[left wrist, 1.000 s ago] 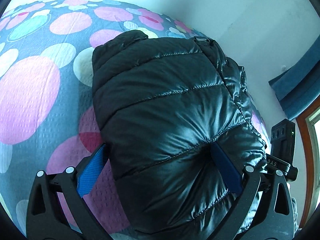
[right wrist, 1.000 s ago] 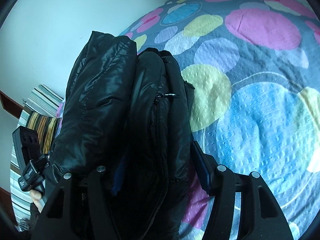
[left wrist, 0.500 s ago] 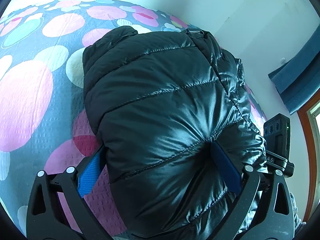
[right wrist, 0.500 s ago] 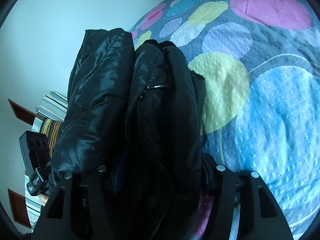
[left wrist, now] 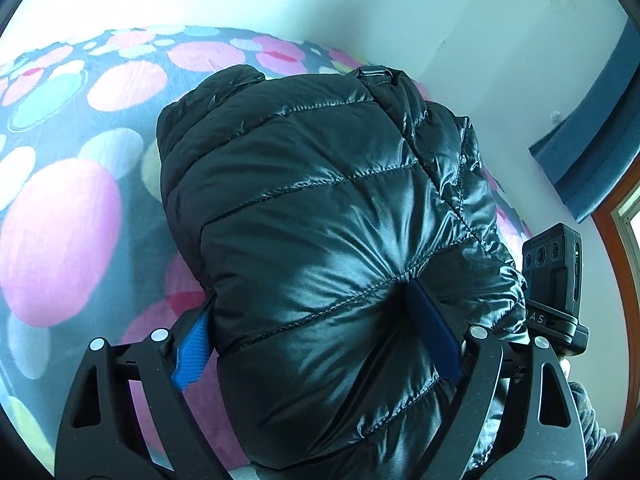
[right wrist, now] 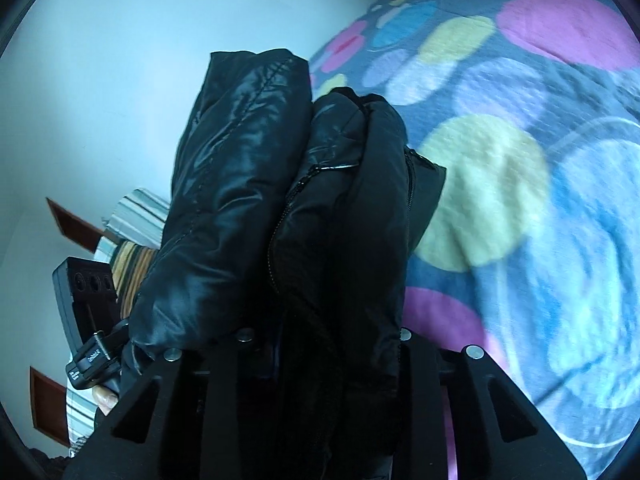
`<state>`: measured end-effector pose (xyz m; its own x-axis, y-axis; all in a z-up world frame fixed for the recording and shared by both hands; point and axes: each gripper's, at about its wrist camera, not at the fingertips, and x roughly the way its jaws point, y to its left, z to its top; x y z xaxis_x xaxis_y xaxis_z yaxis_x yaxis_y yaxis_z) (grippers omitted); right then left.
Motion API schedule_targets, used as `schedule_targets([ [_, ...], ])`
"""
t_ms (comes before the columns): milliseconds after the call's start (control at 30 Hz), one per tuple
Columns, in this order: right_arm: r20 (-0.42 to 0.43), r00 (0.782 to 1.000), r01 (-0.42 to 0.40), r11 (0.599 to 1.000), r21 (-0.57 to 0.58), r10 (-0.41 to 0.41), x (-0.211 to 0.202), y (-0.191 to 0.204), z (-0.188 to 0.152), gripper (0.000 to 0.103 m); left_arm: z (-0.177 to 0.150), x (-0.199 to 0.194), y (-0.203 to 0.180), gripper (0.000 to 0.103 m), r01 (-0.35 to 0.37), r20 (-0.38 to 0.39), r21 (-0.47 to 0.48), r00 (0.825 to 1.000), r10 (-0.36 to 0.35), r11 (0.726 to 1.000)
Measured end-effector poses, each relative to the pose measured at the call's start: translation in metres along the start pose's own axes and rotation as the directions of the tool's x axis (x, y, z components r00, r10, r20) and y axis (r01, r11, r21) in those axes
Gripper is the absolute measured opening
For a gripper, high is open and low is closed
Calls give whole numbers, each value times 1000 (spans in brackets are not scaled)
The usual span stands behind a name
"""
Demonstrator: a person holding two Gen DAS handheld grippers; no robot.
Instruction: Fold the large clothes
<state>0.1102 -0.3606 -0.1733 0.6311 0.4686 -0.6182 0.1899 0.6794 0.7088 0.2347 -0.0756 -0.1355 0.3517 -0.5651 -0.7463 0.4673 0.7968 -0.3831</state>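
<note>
Left gripper (left wrist: 316, 340) jaws wide, closing, blue pads pressed into folded black puffer jacket (left wrist: 320, 208) bulging between them. Right gripper (right wrist: 328, 340) jaws narrow, closing on jacket's zipper edge; pads hidden by fabric, grip likely. Jacket bundled, lifted over spotted bedspread (left wrist: 60, 220). White wall (left wrist: 360, 0) behind. Striped cloth (right wrist: 132, 232) far left.

Glossy quilted jacket (left wrist: 320, 216); nubbly bedspread (right wrist: 520, 184)
</note>
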Motion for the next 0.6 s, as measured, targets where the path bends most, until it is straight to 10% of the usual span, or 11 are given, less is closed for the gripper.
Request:
schedule_targets([
  [600,-93,986,-144,987,-69,137,137,92,38,28,59,-42,131,86,-155,65,-72,985,160,985],
])
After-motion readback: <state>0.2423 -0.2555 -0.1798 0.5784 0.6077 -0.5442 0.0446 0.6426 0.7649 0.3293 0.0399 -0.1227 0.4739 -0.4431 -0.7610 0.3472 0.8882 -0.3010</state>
